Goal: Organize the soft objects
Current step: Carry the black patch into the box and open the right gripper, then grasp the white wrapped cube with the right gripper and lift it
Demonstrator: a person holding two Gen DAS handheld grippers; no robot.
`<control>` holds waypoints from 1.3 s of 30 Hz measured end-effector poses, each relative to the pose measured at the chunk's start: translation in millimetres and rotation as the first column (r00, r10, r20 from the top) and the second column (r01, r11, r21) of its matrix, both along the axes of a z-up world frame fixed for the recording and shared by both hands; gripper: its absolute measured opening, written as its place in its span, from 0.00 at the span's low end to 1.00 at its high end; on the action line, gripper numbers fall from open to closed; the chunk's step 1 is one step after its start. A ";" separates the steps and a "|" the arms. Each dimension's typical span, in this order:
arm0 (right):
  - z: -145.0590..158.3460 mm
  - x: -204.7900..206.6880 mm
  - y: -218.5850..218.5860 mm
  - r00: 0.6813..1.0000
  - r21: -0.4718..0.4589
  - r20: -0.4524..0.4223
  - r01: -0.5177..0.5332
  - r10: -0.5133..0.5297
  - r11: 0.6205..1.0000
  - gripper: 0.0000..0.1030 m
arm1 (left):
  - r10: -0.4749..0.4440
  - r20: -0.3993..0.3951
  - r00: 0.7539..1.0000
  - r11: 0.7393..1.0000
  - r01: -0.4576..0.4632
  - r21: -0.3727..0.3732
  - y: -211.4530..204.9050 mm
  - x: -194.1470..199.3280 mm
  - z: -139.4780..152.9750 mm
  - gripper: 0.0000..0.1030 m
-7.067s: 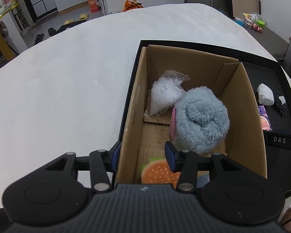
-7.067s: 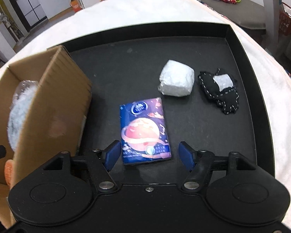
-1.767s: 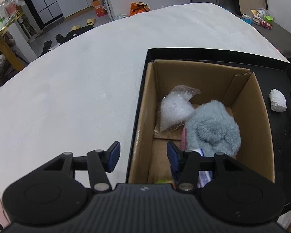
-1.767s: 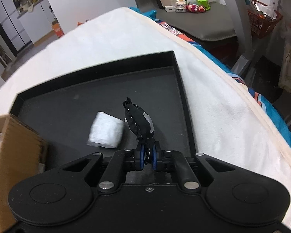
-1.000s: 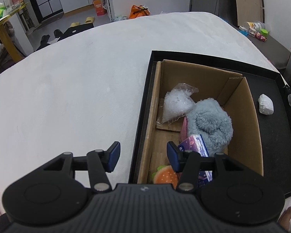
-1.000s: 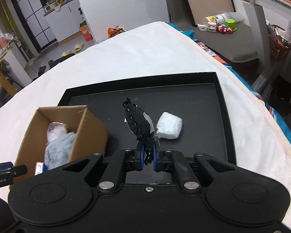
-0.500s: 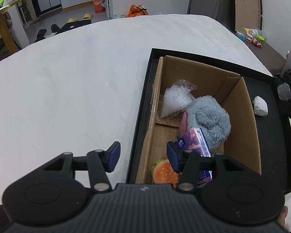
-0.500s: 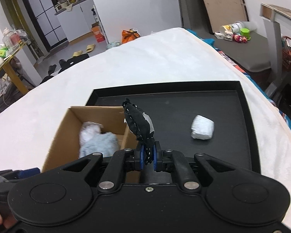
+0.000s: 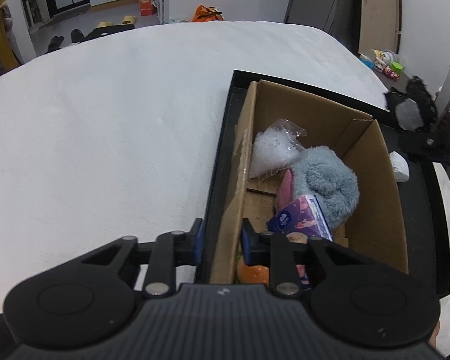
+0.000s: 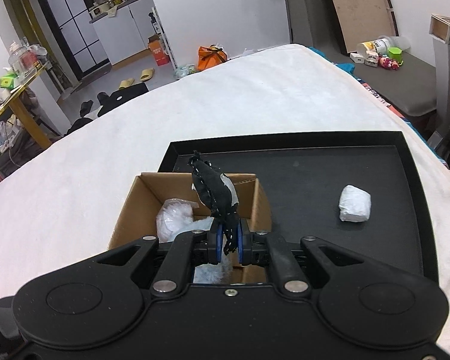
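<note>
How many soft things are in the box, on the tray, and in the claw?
In the box: 4 (clear bag, grey plush, tissue pack, orange toy)
On the tray: 1 (white bundle)
In the right claw: 1 (black toy)
Total: 6

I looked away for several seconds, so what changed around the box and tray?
The tissue pack went from tray into the cardboard box. The right hand-held gripper took the black felt toy and carried it over the box. The white bundle stays on the tray.
</note>
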State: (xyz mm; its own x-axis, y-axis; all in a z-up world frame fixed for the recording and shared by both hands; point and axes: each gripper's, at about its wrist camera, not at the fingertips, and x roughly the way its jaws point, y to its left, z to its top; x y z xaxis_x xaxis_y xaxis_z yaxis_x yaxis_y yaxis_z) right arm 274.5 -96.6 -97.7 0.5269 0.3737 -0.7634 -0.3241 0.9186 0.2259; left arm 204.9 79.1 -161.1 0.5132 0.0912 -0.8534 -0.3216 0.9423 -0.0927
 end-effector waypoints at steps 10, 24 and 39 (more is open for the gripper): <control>-11.8 -1.3 4.6 1.000 -0.047 -0.014 -0.014 0.014 0.999 0.26 | -0.020 0.009 1.000 0.999 0.020 -0.026 -2.5 1.2 -1.3 0.11; -12.4 4.9 -38.0 1.000 -0.079 0.019 0.014 -0.012 0.997 0.38 | -0.015 -0.005 1.000 1.000 0.015 -0.007 -5.3 3.9 -1.7 0.12; -36.6 35.3 -75.5 0.998 -0.067 0.019 0.056 -0.055 0.996 0.49 | -0.013 -0.027 1.000 0.998 0.014 0.068 -18.4 19.1 3.0 0.16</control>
State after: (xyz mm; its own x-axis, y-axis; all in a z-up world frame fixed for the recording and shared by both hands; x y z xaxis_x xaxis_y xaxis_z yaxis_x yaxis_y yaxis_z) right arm 309.9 -172.0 -134.3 0.5588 0.2916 -0.7764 -0.2757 0.9482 0.1577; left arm 224.0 60.7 -158.2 0.4921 0.1429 -0.8587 -0.3103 0.9504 -0.0197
